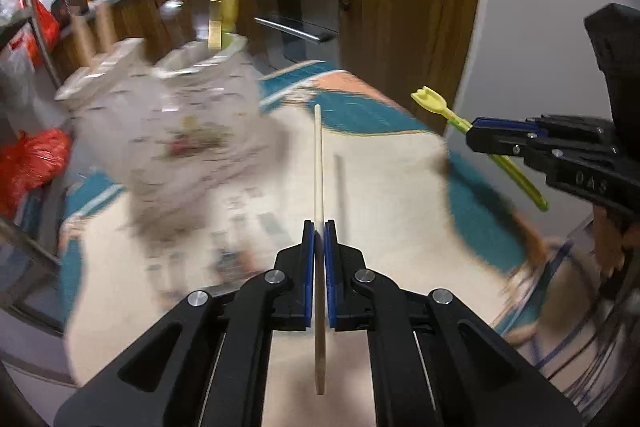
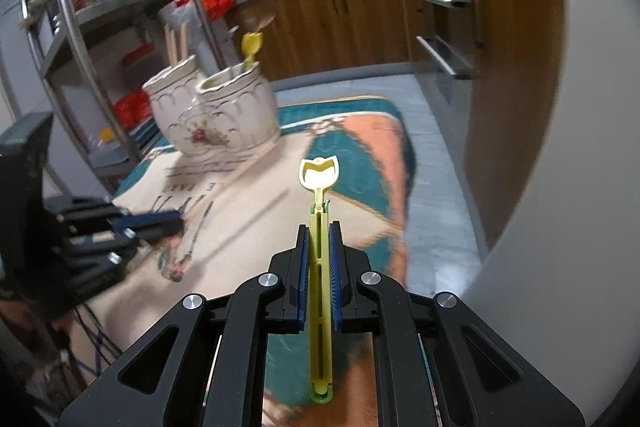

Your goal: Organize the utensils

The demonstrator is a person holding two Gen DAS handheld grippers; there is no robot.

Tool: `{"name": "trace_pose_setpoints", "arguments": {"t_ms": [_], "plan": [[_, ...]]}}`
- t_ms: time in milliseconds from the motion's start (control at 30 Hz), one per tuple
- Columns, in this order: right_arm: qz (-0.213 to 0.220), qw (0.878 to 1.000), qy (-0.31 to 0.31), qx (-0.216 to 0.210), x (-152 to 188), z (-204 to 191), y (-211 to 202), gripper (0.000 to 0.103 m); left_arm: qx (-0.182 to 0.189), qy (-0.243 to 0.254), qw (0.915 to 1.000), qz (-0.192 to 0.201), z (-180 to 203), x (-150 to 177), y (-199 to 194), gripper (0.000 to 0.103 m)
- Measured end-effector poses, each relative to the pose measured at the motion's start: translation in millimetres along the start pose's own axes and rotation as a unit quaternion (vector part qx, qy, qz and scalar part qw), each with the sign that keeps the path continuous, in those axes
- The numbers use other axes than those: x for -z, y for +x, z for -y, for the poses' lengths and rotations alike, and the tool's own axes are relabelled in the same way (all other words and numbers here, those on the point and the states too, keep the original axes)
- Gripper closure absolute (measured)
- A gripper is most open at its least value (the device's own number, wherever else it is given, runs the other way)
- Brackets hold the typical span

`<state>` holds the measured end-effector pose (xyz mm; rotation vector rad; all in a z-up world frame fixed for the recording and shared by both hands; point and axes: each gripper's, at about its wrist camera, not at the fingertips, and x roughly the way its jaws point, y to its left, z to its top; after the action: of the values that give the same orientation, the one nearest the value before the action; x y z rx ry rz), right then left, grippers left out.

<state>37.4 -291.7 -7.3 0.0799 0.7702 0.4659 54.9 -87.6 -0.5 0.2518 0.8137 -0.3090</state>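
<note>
We pinch a light, stiff wooden stick mid-shaft in the left gripper, the right gripper clamping a thin plastic spoon.

Left gripper is clamped on a thin wooden stick. Over on the right, the right gripper has a yellow-green plastic fork. Ceramic holders are just a blur.
</note>
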Motion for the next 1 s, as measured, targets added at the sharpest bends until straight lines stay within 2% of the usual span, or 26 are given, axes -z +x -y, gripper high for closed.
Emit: {"name": "trace_pose_setpoints", "arguments": {"t_ms": [167,333,500,700,767,800,833,933,1000], "plan": [[-0.028,0.999,-0.027,-0.019,-9,-31,30,0.092,-0.014,-0.015,0.9998,0.002,-52,18,-14,0.098],[-0.056,0.996,-0.061,-0.021,-16,-63,60,0.092,-0.021,-0.024,0.9991,-0.028,-88,38,-6,0.098],[-0.087,0.993,-0.073,-0.017,-18,-72,77,0.092,0.0,-0.024,0.9981,-0.056,-103,59,-3,0.098],[-0.117,0.99,-0.082,-0.009,-17,-73,85,0.092,0.009,-0.031,0.9973,-0.067,-111,63,4,0.097],[-0.119,0.989,-0.085,-0.005,-17,-74,84,0.083,0.011,-0.036,0.9969,-0.069,-111,63,4,0.096],[-0.12,0.989,-0.09,-0.001,-17,-75,84,0.08,0.01,-0.04,0.9967,-0.07,-112,63,4,0.095],[-0.121,0.988,-0.095,0.002,-17,-76,83,0.076,0.01,-0.045,0.9965,-0.07,-113,62,4,0.09],[-0.124,0.987,-0.101,0.006,-19,-78,86,0.075,0.009,-0.048,0.9967,-0.065,-110,60,2,0.073],[-0.127,0.986,-0.103,0.009,-19,-79,88,0.075,0.005,-0.049,0.9966,-0.066,-108,58,4,0.072]]}}
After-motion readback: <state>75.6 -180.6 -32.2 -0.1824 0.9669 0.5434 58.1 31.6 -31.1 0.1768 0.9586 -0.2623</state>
